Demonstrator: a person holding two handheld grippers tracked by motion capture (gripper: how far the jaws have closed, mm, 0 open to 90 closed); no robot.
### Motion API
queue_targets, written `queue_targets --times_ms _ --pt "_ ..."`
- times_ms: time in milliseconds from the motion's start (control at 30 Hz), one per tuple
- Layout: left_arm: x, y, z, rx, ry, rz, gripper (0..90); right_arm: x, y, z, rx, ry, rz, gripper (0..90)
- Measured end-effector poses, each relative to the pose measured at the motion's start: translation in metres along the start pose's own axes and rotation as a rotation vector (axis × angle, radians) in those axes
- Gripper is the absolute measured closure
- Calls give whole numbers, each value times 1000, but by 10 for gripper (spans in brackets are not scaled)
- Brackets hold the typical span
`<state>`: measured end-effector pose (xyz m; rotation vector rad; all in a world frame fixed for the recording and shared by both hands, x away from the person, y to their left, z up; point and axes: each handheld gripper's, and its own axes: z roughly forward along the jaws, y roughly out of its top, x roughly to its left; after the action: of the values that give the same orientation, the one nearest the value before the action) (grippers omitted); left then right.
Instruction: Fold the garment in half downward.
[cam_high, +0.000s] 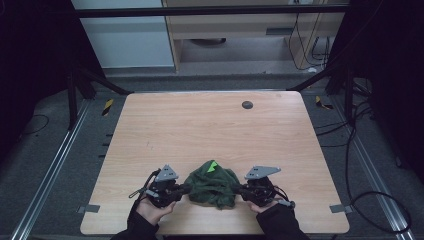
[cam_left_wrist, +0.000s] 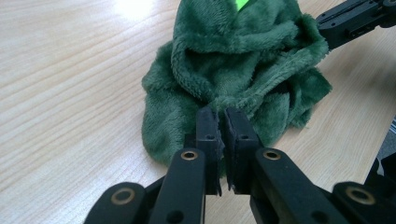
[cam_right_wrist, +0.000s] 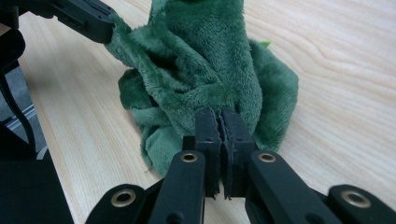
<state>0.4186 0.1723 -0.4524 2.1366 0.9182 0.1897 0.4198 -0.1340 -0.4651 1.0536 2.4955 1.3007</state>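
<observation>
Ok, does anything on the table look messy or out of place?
Only the green cloth: it sits crumpled in a heap near the table's front edge, pinched at either side by the left gripper and right gripper. Nothing looks spilled or damaged.

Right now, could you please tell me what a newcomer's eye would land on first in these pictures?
A crumpled dark green fleece cloth sits at the near edge of the wooden table, with a bright green tag on top. The left hand-held gripper and the right hand-held gripper pinch it from opposite sides, jaws shut on its folds. Farther back, a small dark round disc lies alone on the tabletop.
</observation>
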Motion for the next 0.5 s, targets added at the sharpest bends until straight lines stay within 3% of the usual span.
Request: queue_targets --times_ms 200,500 --pt "-3 -4 8 42 -12 10 854 1 -6 4 25 3 5 864" --pt "-5 -7 12 52 -3 7 836 3 -11 8 39 -1 2 834"
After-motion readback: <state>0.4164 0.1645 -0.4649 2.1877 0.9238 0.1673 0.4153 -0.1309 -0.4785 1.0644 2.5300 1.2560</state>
